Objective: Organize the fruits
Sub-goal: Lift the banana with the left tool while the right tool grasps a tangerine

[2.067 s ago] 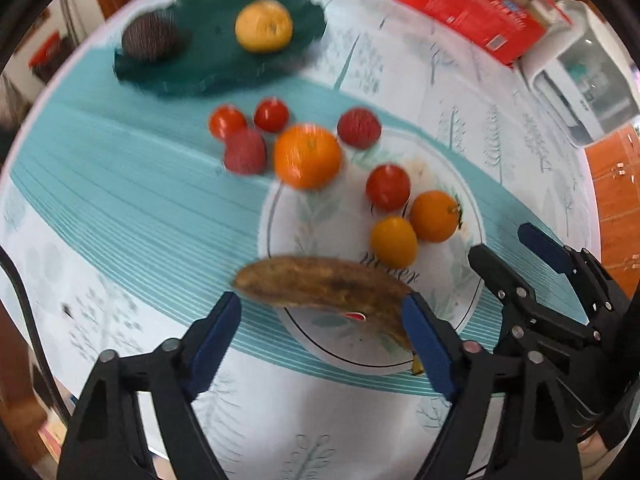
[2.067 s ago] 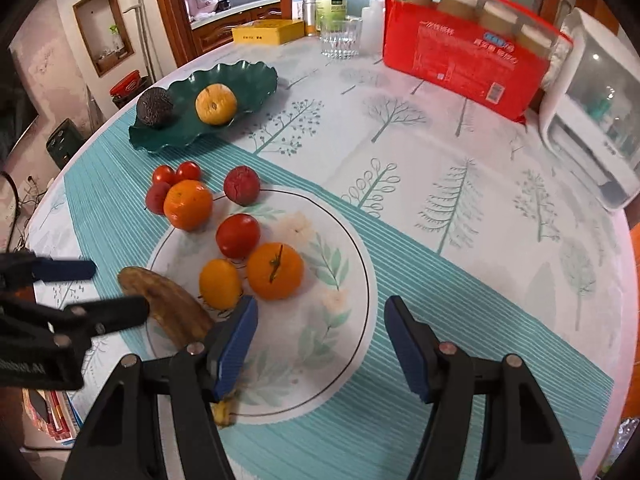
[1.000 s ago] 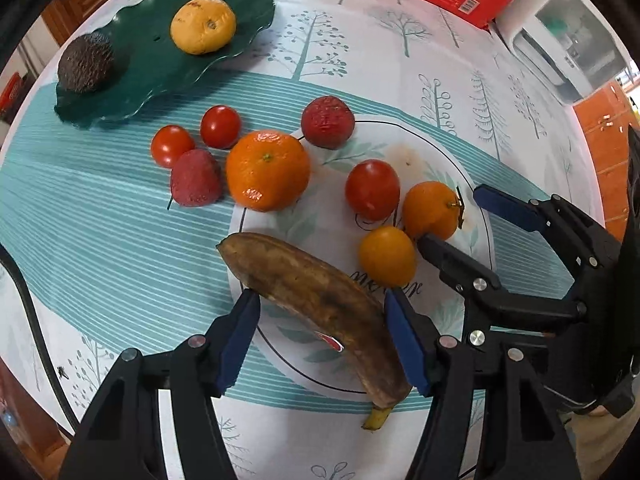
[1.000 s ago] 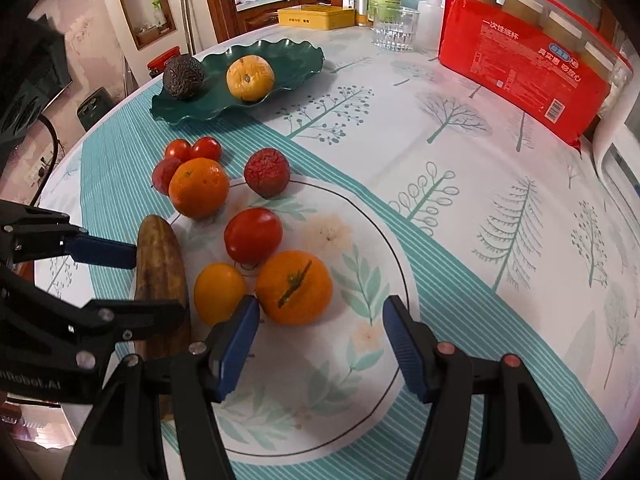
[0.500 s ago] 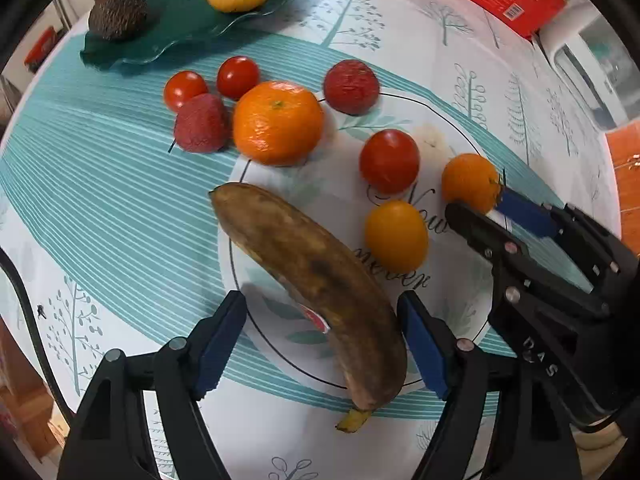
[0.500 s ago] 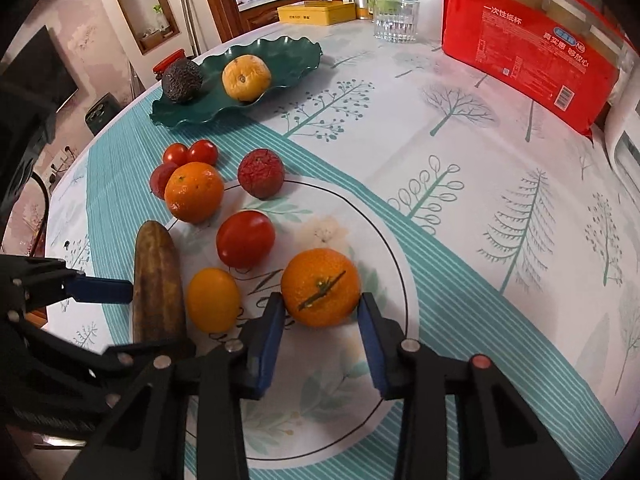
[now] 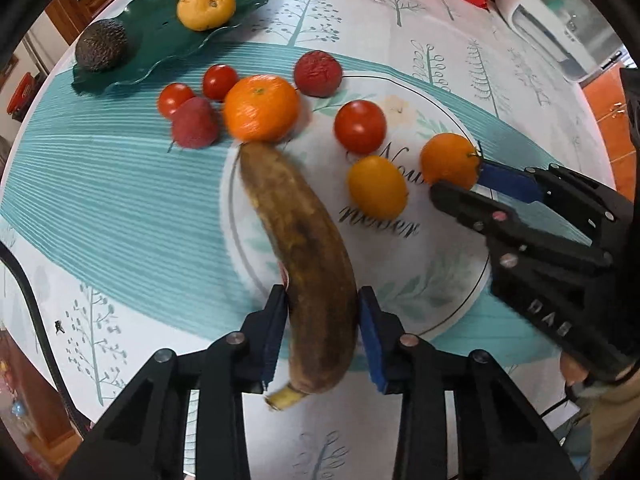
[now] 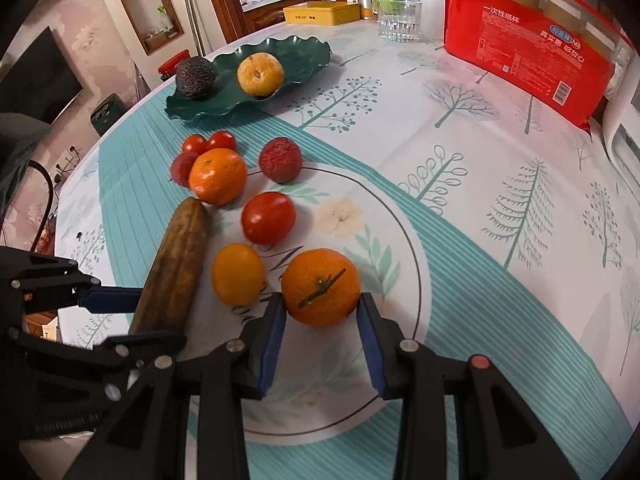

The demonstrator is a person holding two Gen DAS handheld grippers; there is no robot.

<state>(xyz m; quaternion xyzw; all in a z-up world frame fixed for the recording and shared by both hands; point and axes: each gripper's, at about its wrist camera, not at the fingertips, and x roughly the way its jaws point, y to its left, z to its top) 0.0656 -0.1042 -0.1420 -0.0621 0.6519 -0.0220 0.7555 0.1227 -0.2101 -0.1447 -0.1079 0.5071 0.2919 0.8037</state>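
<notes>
Two grips on the white plate [image 8: 412, 240]: the left gripper [image 7: 322, 330] has just closed its jaws on the brown banana [image 7: 304, 256]; the right gripper [image 8: 322, 334] pinches the stemmed orange [image 8: 320, 286].

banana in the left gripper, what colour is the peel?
Mottled brown, overripe; the banana has only a yellowish stem tip. Clearest in the left wrist view.

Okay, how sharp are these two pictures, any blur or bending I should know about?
Left wrist view: slight motion smear on the brown overripe banana and the big orange mandarin. Right wrist view: crisp on the stemmed orange mandarin. Both fisheye, bowing the round white printed plate, with dark corners.
</notes>
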